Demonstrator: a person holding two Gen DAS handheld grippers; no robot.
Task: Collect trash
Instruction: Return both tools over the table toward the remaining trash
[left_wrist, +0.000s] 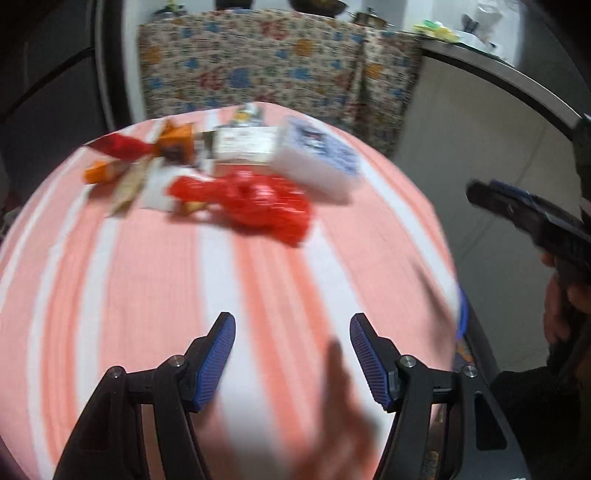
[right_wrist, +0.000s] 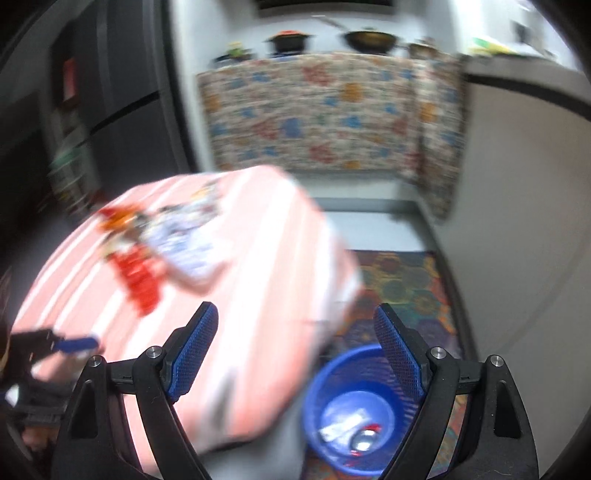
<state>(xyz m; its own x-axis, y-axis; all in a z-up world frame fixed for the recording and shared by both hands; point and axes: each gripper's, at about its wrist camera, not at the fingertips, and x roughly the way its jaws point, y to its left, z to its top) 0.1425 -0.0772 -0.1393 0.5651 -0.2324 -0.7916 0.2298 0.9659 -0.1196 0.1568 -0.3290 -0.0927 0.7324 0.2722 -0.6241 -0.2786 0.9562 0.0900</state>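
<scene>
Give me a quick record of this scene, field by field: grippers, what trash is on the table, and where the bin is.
left gripper: open, empty, above the striped tablecloth
right gripper: open, empty, over the table edge
trash on table: red wrapper, white box, orange carton, blurred small pieces beside them
bin: blue bin on the floor beside the table
bin contents: a few items, too blurred to name
image quality: motion blur in both views

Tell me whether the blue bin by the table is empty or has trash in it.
Not empty. The blue bin stands upright on the floor, and the right wrist view shows pale scraps and something shiny at its bottom; it is far from full.
</scene>
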